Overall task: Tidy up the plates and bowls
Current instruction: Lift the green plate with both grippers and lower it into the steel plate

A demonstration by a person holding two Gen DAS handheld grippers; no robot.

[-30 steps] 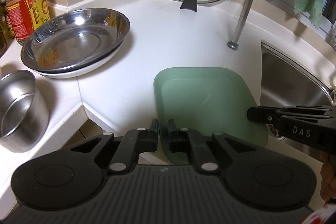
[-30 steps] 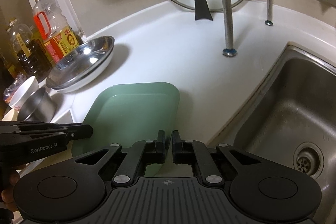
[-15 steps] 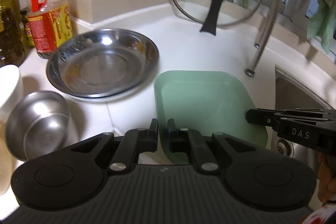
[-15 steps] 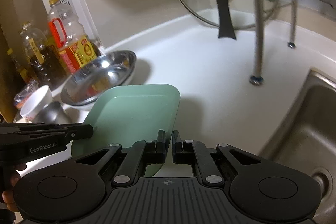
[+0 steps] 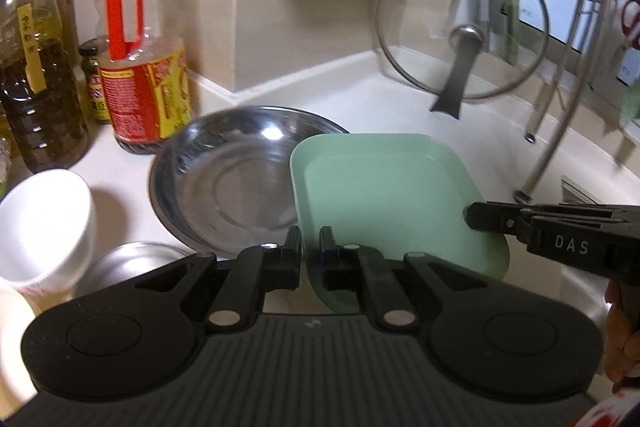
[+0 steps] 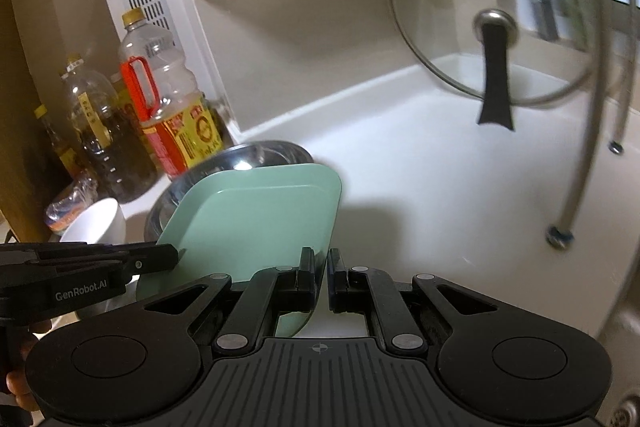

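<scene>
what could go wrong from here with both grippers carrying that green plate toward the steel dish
1. The left gripper and right gripper each pinch only a thin rim of the green plate; uneven motion could twist it loose.
2. Its far edge already overlaps the steel dish; lowering it tilted could clang against the rim.
3. The white bowl and oil bottle stand close to the dish; a wide swing might knock them.

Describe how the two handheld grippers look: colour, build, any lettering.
Both are matte black plastic. Each has two linkage fingers with silver pivot pins, round discs either side and a ribbed grey base. The left gripper reads "GenRobot.AI" along its side, the right gripper "DAS". No cables or sleeves show.
</scene>
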